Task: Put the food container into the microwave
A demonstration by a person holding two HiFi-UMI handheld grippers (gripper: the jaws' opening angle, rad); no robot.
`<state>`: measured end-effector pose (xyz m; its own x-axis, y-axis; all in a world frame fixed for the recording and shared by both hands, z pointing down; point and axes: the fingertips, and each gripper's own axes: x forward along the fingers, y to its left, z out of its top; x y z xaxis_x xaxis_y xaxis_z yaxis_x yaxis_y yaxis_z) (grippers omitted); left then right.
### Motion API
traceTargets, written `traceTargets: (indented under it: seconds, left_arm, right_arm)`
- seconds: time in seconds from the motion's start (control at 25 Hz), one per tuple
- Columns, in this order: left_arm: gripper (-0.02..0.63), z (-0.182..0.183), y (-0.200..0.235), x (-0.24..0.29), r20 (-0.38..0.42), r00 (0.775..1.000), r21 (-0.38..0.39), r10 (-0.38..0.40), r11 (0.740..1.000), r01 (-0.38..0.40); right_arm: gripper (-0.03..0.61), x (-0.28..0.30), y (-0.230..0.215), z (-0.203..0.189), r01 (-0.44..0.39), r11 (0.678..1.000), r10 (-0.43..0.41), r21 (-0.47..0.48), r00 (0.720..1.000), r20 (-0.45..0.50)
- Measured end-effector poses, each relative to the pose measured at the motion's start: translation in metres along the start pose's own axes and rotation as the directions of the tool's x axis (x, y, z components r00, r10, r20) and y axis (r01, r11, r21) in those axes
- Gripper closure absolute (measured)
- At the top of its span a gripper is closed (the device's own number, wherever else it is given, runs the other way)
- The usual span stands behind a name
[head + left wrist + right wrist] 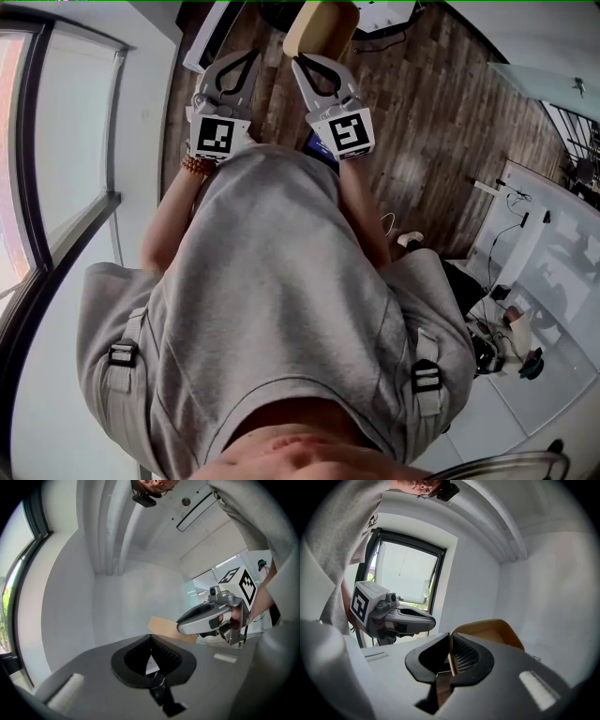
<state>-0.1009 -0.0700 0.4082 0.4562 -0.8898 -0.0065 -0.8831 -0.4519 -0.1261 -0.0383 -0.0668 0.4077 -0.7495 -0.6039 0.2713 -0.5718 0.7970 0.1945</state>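
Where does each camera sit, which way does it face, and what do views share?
Head view: on the person's head, facing steeply down past the grey shirt to the left gripper and right gripper.
Left gripper view: rides the left gripper, looking along its shut, empty jaws up toward wall and ceiling; the person's right hand shows.
Right gripper view: rides the right gripper, looking along jaws shut on the paper food container, toward a window.
Shared: each gripper view shows the other gripper; all three show the container.

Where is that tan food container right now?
The food container is at the top of the head view, its wall pinched in the right gripper's jaws, over the wooden floor and just right of the left gripper.
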Motion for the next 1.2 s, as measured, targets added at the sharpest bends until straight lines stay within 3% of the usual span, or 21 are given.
traceTargets:
  seconds: [0.28,0.52,0.68,1.2]
  left_arm:
    - [0.611,0.006,0.01,0.021,0.017,0.999,-0.091,-0.037,0.995,0.038]
    - [0.611,0.011,-0.003,0.026,0.071,0.995,-0.054,-0.073,0.996,0.077]
    - [0.611,0.004,-0.007,0.023,0.035,0.996,-0.113,-0.083,0.99,0.087]
    - [0.611,0.004,-0.019,0.04,0.053,0.989,-0.06,-0.136,0.989,0.139]
  right_arm:
    - [0.541,0.015,0.0,0.01,0.004,0.998,-0.005,-0.055,1.0,-0.024]
    - [0.543,0.005,-0.006,-0.001,0.016,0.999,-0.018,-0.046,0.999,-0.043]
    - [0.541,0.004,-0.007,-0.005,0.022,0.999,-0.025,-0.041,0.998,-0.058]
    - [0.542,-0.003,-0.019,-0.017,0.042,0.998,-0.043,-0.037,0.998,-0.047]
